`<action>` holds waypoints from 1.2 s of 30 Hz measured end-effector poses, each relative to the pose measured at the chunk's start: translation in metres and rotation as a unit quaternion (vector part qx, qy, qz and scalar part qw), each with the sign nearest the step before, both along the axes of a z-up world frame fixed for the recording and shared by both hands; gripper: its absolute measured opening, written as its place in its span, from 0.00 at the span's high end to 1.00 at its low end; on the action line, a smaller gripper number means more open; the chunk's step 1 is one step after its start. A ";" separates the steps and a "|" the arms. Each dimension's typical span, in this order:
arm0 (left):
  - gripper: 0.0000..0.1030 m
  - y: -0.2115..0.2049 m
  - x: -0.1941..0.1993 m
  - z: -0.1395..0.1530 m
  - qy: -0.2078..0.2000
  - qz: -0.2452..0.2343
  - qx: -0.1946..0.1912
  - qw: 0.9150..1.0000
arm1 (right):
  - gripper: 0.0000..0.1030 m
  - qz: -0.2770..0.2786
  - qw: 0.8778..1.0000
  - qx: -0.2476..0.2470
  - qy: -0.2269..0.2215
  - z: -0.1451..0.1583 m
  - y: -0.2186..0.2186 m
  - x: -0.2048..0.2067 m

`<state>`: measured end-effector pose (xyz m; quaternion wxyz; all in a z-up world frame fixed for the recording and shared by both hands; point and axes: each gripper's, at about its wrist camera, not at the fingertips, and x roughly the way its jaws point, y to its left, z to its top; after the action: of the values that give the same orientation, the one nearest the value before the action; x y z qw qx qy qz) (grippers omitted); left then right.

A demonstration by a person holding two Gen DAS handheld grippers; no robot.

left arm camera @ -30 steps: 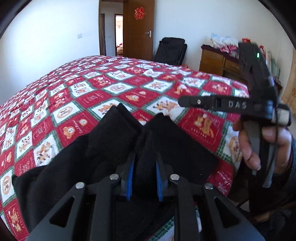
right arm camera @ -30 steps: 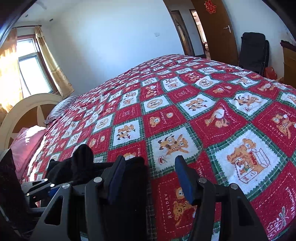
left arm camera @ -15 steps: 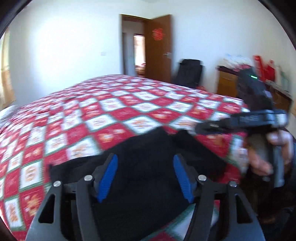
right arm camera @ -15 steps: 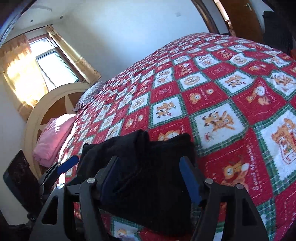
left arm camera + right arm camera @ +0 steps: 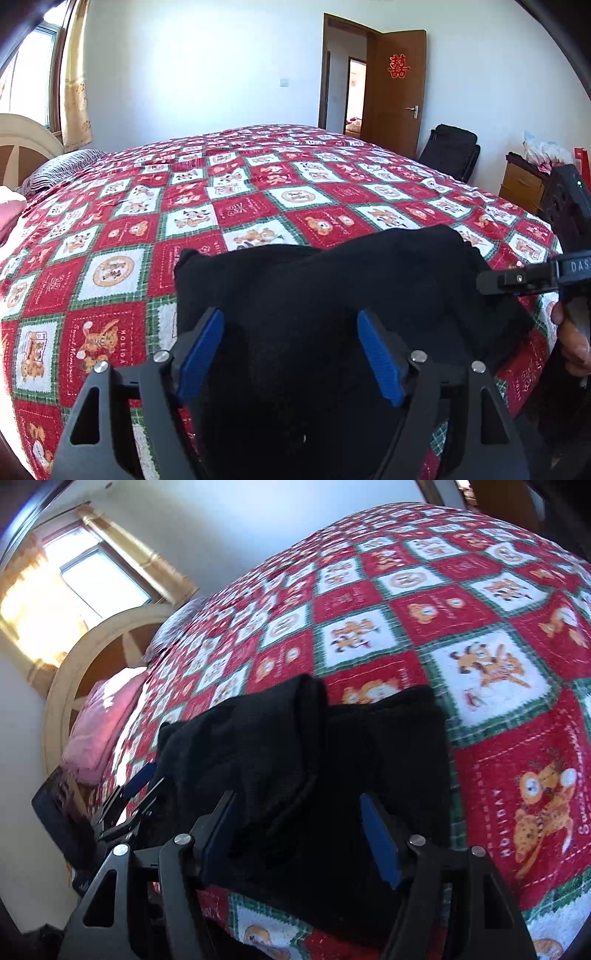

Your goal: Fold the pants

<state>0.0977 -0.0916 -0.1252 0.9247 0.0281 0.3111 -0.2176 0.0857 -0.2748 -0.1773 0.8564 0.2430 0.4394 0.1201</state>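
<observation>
The black pants [image 5: 332,295] lie folded in a thick bundle at the near edge of the bed. They also show in the right wrist view [image 5: 332,753], with one thick fold on top at the left. My left gripper [image 5: 291,350] is open and empty, its blue pads [image 5: 376,354] spread just above the bundle. My right gripper [image 5: 299,834] is open and empty over the near part of the pants. The right gripper shows at the right edge of the left wrist view [image 5: 524,278], held in a hand. The left gripper shows at the left of the right wrist view [image 5: 129,797].
The bed is covered by a red, white and green patchwork quilt [image 5: 240,206]. A pink pillow [image 5: 99,723] and a curved headboard [image 5: 74,679] lie at the bed's head. A black chair [image 5: 450,151], a wooden dresser [image 5: 521,184] and an open door [image 5: 395,85] stand beyond the bed.
My left gripper let go of the black fabric, opened wide and drew back. The pants dropped flat on the quilt. My right gripper swung over the bundle, still open.
</observation>
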 end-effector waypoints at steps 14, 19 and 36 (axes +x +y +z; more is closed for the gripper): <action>0.10 0.002 0.004 -0.005 0.006 0.002 0.004 1.000 | 0.86 -0.040 0.996 -0.064 -0.053 0.027 -0.026 -0.050; 0.09 -0.001 0.006 -0.013 0.022 -0.001 0.018 1.000 | 0.82 -0.060 0.997 -0.044 -0.008 0.004 -0.046 -0.046; 0.00 -0.007 0.051 -0.010 0.007 0.045 0.072 0.996 | 0.46 -0.042 0.995 -0.070 -0.052 0.010 -0.015 0.016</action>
<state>0.1482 -0.0981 -0.1348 0.9270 0.0792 0.3331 -0.1528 0.1022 -0.2894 -0.1669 0.8975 0.1939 0.3908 0.0651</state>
